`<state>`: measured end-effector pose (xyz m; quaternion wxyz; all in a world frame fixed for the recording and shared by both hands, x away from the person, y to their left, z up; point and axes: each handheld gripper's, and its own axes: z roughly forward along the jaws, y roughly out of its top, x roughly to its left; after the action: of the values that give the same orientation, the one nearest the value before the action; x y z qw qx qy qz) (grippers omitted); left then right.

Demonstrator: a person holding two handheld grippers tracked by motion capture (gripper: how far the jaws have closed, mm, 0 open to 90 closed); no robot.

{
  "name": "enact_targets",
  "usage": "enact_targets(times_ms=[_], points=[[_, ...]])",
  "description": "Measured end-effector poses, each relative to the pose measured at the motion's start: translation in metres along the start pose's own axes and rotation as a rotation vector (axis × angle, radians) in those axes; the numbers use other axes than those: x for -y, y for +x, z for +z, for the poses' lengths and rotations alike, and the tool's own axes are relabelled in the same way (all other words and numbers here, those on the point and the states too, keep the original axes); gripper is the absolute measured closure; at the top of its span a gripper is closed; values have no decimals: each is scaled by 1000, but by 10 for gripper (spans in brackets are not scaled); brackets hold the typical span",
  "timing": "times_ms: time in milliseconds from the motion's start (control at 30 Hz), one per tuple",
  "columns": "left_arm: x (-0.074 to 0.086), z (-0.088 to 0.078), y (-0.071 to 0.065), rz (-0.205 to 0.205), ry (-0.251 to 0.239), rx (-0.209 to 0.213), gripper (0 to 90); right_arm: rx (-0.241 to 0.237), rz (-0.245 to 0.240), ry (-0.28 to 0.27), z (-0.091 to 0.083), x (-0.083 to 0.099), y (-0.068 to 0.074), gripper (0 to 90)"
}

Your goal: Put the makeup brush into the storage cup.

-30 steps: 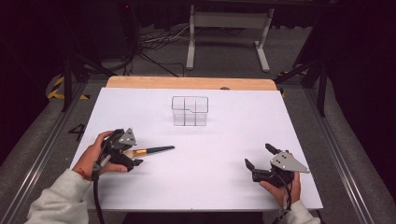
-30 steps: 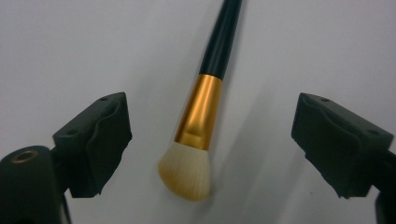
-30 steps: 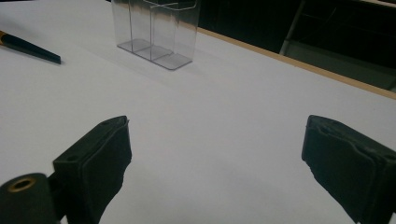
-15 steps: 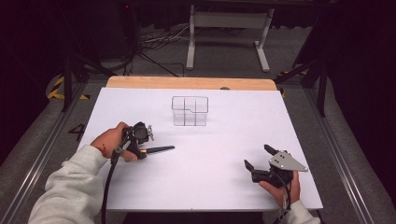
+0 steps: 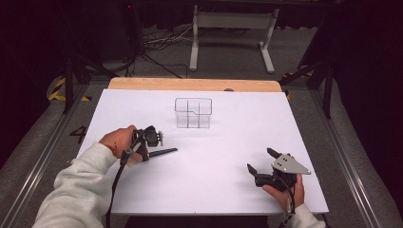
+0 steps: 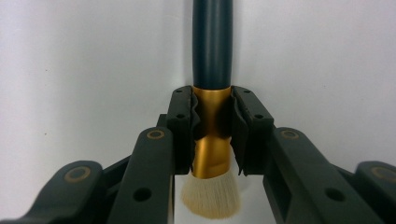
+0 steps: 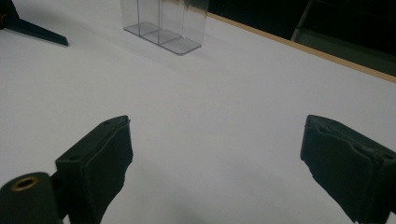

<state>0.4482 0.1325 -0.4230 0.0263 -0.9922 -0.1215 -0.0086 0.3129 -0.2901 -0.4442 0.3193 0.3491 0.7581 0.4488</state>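
White table cover (image 5: 223, 156): my landmark is the clear organiser, which stands on this sheet toward the far middle; everything else I place from it.
Clear organiser (image 5: 192, 113): upright, divided into compartments, nothing in it that I can see; in the right gripper view it stands far off to the upper left (image 7: 161, 23).
Left gripper (image 5: 151, 138): nearer to me than the organiser and to its left, low on the sheet; its jaws have just been closing and now clamp the brush between them.
Right gripper (image 5: 259, 164): nearer than the organiser and well to its right, resting low over the sheet, jaws spread wide with nothing between them (image 7: 215, 154).
Makeup brush (image 5: 161, 152): lying level on the sheet at my left gripper, dark handle tip pointing toward my right gripper's side, well apart from the organiser.
Gold ferrule (image 6: 211, 135): this is where the pads (image 6: 184, 126) bite, with pale bristles (image 6: 211, 198) on my side and the dark handle (image 6: 212, 42) running away.
Step in hand, as I judge it: securing the grasp before lifting.
Doing it well: I'd keep the squeeze on the metal rather than the bristles, lift straight off the sheet, and tip the handle down before reaching a compartment.
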Motion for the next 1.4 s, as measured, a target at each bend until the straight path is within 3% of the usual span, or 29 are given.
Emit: enact_targets(times_ms=[167, 200, 300, 367, 433, 533, 633, 733, 867, 933, 1167, 1300, 1400], points=[[-1, -1, -4, 12, 12, -29, 720, -4, -23, 17, 2, 0, 4, 102], [-1, -2, -5, 8, 6, -36, 720, 9, -49, 21, 3, -2, 8, 104], [-1, -10, -10, 15, -47, -55, 721, 18, -82, 23, 4, -4, 12, 107], [-2, -21, -15, 24, -83, -87, 721, 32, -134, 17, 6, -8, 20, 111], [-3, -26, -17, 14, -87, -93, 722, 36, -150, 15, 7, -9, 24, 113], [-7, -37, -26, 33, -128, -128, 722, 45, -189, -7, 12, -17, 35, 125], [-11, -44, -30, 45, -142, -129, 723, 48, -260, -21, 19, -25, 51, 135], [-16, -50, -36, 52, -157, -135, 723, 47, -364, -44, 27, -36, 71, 151], [-24, -58, -43, 70, -162, -127, 723, 23, -445, -88, 38, -49, 95, 165], [-29, -63, -47, 75, -178, -136, 723, 20, -515, -100, 49, -55, 111, 179], [-47, -69, -58, 108, -196, -128, 723, 36, -672, -77, 78, -58, 151, 261], [-57, -71, -65, 125, -193, -129, 723, 82, -754, -46, 91, -56, 166, 314], [-63, -74, -69, 130, -201, -127, 723, 94, -782, -49, 97, -57, 172, 366]])
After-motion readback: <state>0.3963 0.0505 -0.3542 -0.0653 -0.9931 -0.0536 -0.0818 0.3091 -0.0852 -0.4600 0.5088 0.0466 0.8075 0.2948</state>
